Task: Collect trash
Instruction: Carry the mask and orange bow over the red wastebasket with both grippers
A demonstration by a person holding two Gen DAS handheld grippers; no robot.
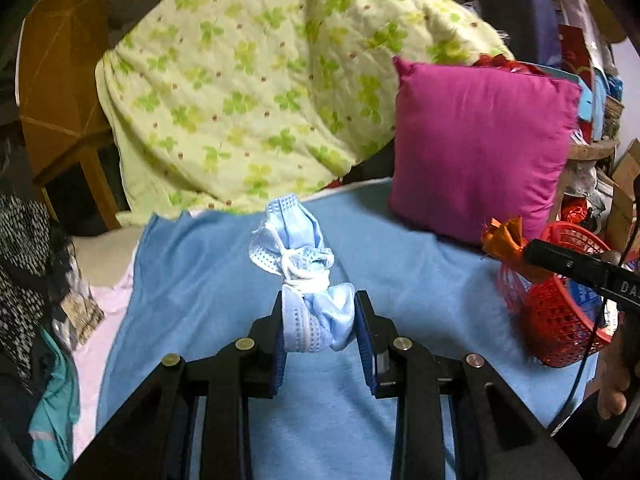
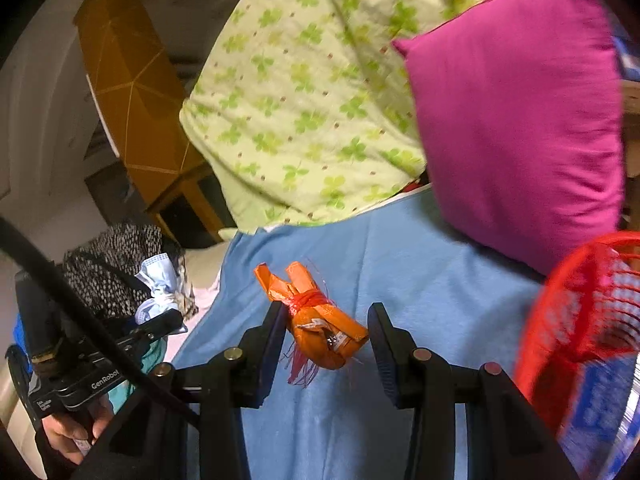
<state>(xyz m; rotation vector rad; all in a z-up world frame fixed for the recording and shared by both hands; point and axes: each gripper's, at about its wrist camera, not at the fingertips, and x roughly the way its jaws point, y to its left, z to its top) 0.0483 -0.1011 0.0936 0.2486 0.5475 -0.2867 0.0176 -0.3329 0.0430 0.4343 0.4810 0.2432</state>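
My left gripper [image 1: 319,322] is shut on a knotted bundle of light blue face masks [image 1: 298,264] and holds it above the blue blanket [image 1: 224,280]. The bundle also shows in the right wrist view [image 2: 158,292], far left. In the right wrist view an orange wrapper tied with red string [image 2: 320,324] sits between the fingers of my right gripper [image 2: 326,330]. It touches the left finger, and a gap shows at the right finger. In the left wrist view the wrapper [image 1: 505,240] sticks out of the right gripper just above the red mesh basket [image 1: 560,312].
The red basket [image 2: 580,320] stands at the blanket's right edge and holds a blue-printed package. A magenta pillow [image 1: 480,148] and a green clover-print quilt [image 1: 260,80] lie behind. Clothes are piled at the left [image 1: 24,264]. An orange wooden stool [image 1: 60,80] stands at the back left.
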